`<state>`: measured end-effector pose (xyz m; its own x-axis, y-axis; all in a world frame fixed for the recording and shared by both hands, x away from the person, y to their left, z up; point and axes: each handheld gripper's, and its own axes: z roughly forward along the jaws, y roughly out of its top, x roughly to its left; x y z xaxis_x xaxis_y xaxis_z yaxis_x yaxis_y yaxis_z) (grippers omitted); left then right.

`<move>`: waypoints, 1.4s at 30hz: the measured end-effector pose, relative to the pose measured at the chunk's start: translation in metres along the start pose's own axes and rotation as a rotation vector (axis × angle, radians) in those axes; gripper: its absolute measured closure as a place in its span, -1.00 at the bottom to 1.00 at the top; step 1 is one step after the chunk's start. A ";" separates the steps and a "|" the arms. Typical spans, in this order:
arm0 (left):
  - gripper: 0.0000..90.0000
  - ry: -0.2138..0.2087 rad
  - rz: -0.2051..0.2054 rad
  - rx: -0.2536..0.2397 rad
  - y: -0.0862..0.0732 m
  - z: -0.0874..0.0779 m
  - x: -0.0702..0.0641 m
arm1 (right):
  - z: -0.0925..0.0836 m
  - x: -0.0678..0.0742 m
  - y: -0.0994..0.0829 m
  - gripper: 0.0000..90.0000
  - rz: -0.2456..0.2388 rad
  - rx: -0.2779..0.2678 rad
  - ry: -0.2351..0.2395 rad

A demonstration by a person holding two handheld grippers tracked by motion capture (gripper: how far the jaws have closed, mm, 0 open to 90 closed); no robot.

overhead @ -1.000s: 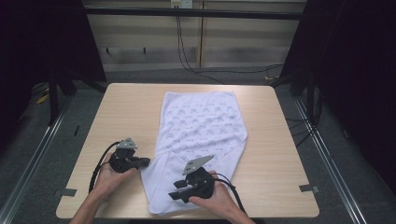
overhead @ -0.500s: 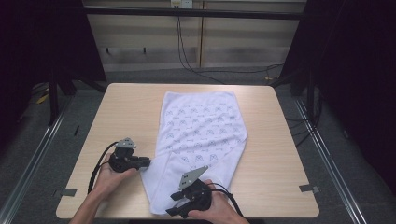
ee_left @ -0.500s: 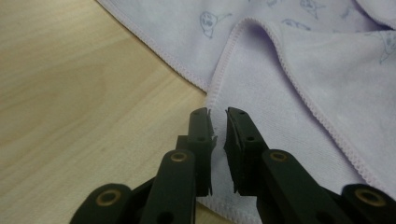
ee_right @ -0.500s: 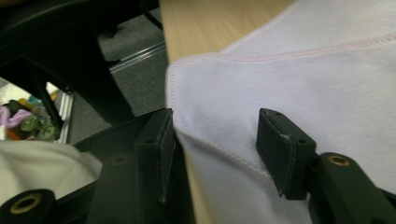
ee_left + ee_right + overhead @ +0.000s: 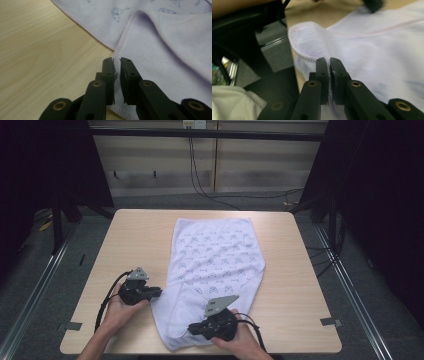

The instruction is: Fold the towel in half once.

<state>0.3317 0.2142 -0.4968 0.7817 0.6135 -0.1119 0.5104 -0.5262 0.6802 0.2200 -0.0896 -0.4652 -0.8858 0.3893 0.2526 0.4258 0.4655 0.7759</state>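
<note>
On table [image 5: 125,235], towel [image 5: 215,265] lengthwise, long axis front-to-back, slightly skewed.

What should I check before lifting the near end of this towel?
1. left gripper on the towel hem: ok, jaws have just been closing, edge between them.
2. right gripper on the near corner: ok, jaws just closed on cloth.
3. Pinches deep enough to hold: cannot tell.
4. Far end flat on the table: ok.
5. Near corner past the table edge: ok, it overhangs slightly.
</note>
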 end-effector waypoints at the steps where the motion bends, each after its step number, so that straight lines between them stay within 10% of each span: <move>1: 0.83 0.006 0.003 0.002 0.000 0.000 -0.001 | -0.008 -0.004 -0.001 0.90 0.015 -0.011 -0.014; 9: 0.78 0.036 0.046 0.015 0.002 0.001 -0.006 | -0.087 -0.050 -0.042 0.90 0.200 -0.101 -0.254; 16: 0.38 -0.045 -0.007 -0.001 0.003 -0.003 -0.006 | -0.108 -0.073 -0.072 0.61 0.316 -0.040 -0.363; 26: 0.15 -0.028 -0.066 -0.007 -0.005 -0.010 0.004 | -0.104 -0.095 -0.048 0.31 0.309 -0.065 -0.412; 30: 0.39 -0.040 -0.067 -0.015 -0.003 -0.002 0.003 | -0.091 -0.116 -0.047 0.31 0.321 0.009 -0.479; 35: 0.94 -0.072 -0.055 -0.007 -0.002 -0.001 0.002 | -0.083 -0.120 -0.053 0.61 0.357 0.041 -0.426; 42: 0.96 -0.128 -0.073 -0.160 0.002 -0.032 -0.001 | -0.111 -0.099 -0.044 0.88 0.312 -0.126 -0.389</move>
<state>0.3205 0.2310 -0.4725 0.7894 0.5611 -0.2491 0.5115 -0.3769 0.7722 0.2690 -0.2368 -0.4601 -0.5760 0.7723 0.2678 0.6118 0.1900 0.7679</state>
